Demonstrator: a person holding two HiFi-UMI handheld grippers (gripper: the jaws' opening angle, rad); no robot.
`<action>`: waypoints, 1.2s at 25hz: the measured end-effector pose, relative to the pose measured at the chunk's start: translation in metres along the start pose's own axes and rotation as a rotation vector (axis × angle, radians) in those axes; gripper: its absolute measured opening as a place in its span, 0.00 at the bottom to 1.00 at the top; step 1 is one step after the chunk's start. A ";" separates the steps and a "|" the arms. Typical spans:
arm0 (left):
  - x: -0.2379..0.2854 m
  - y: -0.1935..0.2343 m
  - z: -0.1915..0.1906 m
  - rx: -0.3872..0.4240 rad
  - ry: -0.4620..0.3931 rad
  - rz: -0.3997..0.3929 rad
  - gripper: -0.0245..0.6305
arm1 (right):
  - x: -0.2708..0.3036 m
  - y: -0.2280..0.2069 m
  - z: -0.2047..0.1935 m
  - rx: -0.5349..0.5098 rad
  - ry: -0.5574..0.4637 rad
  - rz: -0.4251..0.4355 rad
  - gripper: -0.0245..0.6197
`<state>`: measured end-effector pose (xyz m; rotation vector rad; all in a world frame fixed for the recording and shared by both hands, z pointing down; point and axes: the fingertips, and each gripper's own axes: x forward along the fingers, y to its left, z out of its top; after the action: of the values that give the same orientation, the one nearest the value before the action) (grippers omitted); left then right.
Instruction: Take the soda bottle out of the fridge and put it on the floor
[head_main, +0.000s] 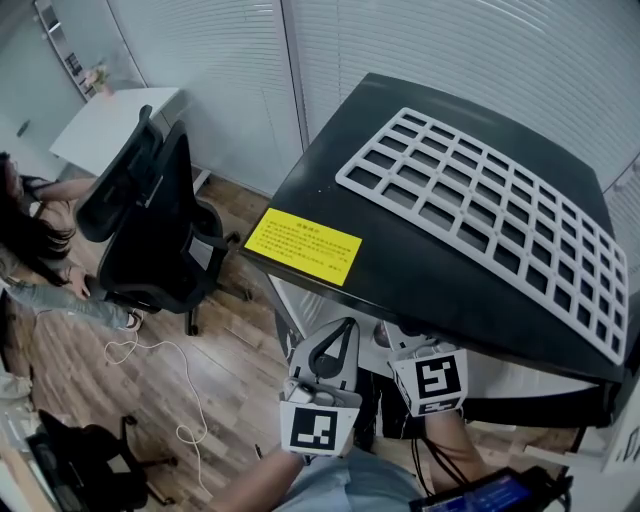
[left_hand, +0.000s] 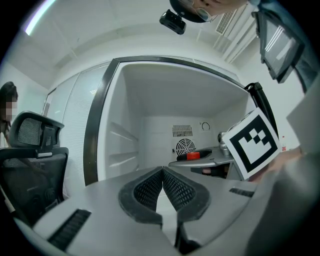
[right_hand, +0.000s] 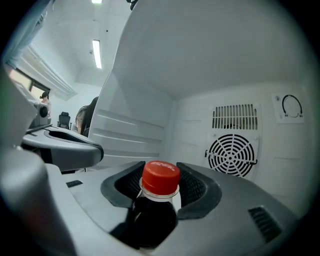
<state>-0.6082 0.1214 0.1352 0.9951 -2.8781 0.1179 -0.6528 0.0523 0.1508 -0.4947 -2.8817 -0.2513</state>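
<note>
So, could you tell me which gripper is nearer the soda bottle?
Right. The right gripper has its jaws either side of the soda bottle; the left gripper, jaws together, sits apart, the bottle off to its right.

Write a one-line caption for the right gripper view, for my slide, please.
Right gripper: fingers flank a red-capped bottle inside the fridge, fan grille behind.

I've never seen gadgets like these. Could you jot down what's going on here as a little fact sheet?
Place: office with an open fridge, white rack on top
Bottle: dark soda, red cap, upright inside the fridge
Right gripper: jaws apart, one on each side of the cap, not clearly pressing
Left gripper: shut, empty
Nearby: black office chair on the wood floor
</note>
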 end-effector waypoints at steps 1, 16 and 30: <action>0.000 0.000 0.000 0.000 0.000 0.000 0.06 | 0.000 0.000 -0.001 0.001 0.004 0.002 0.35; -0.002 -0.003 0.001 -0.012 -0.009 0.005 0.06 | 0.001 0.001 0.004 -0.043 0.016 -0.003 0.29; -0.014 -0.009 0.009 -0.009 -0.021 0.003 0.06 | -0.008 0.005 0.018 -0.037 0.049 -0.007 0.21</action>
<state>-0.5925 0.1220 0.1255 0.9967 -2.8966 0.0949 -0.6467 0.0577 0.1319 -0.4784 -2.8364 -0.3138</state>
